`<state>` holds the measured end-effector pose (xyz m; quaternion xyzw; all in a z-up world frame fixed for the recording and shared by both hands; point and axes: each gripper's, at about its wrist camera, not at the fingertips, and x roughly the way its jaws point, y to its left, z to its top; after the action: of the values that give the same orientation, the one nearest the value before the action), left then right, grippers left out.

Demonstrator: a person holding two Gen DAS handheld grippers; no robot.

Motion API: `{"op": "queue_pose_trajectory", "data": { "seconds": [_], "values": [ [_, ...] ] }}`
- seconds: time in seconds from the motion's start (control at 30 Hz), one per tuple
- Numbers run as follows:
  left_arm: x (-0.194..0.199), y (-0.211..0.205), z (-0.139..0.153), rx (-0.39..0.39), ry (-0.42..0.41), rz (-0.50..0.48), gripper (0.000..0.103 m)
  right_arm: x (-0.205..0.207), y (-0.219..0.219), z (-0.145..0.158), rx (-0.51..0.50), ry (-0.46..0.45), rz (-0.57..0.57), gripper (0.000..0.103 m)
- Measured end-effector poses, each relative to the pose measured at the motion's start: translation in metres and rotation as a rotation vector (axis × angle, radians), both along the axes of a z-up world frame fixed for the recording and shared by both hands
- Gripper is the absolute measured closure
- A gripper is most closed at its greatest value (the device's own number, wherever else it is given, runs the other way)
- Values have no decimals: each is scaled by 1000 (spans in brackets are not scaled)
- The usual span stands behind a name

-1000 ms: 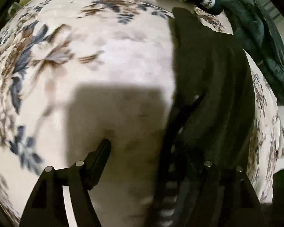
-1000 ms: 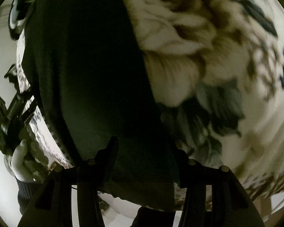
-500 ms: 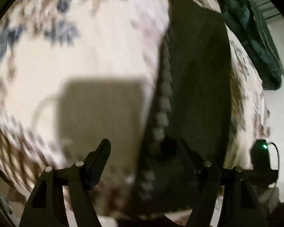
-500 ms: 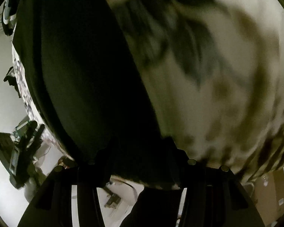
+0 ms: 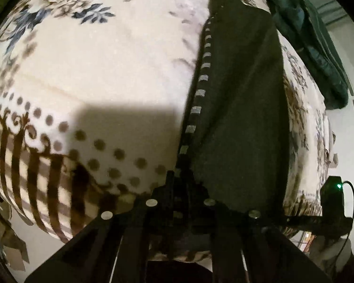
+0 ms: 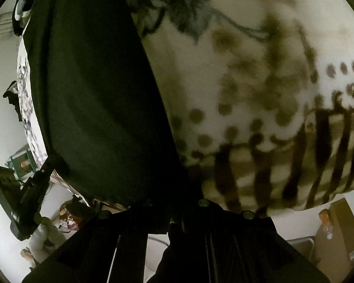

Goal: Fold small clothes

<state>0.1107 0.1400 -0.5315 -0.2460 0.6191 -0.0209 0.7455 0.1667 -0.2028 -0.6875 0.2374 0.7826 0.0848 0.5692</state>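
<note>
A garment (image 5: 238,108) lies on a blanket (image 5: 120,66), running away from the near edge. The left claw (image 5: 177,184) pinches its near left corner, the right claw (image 6: 177,195) its near right corner. More clothes (image 5: 313,54) lie far right.

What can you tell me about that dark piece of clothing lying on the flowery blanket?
The dark garment is a long, narrow strip of soft, matte fabric, apparently folded lengthwise, lying flat on the floral blanket. A trim of pale dashes runs down one long edge. The left gripper and the right gripper are each shut on its near end, at opposite corners.
</note>
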Motion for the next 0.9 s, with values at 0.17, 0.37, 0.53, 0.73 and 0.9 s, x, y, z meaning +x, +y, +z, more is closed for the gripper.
{"op": "queue_pose_trajectory", "data": {
  "seconds": [0.17, 0.37, 0.53, 0.73, 0.9],
  "values": [
    [-4, 0, -11, -107, 42, 13, 59, -4, 9, -11, 57, 55, -25, 75],
    [-23, -9, -22, -80, 51, -17, 98, -23, 27, -9, 5, 59, -6, 98],
    [-15, 0, 4, -98, 67, 5, 88, -12, 37, 5, 2, 61, 64, 96],
    [44, 16, 65, -109, -107, 39, 37, 39, 47, 55, 59, -36, 11, 51],
    [153, 21, 73, -103, -212, 46, 37, 135, 48, 84, 122, -156, -107, 37]
  ]
}}
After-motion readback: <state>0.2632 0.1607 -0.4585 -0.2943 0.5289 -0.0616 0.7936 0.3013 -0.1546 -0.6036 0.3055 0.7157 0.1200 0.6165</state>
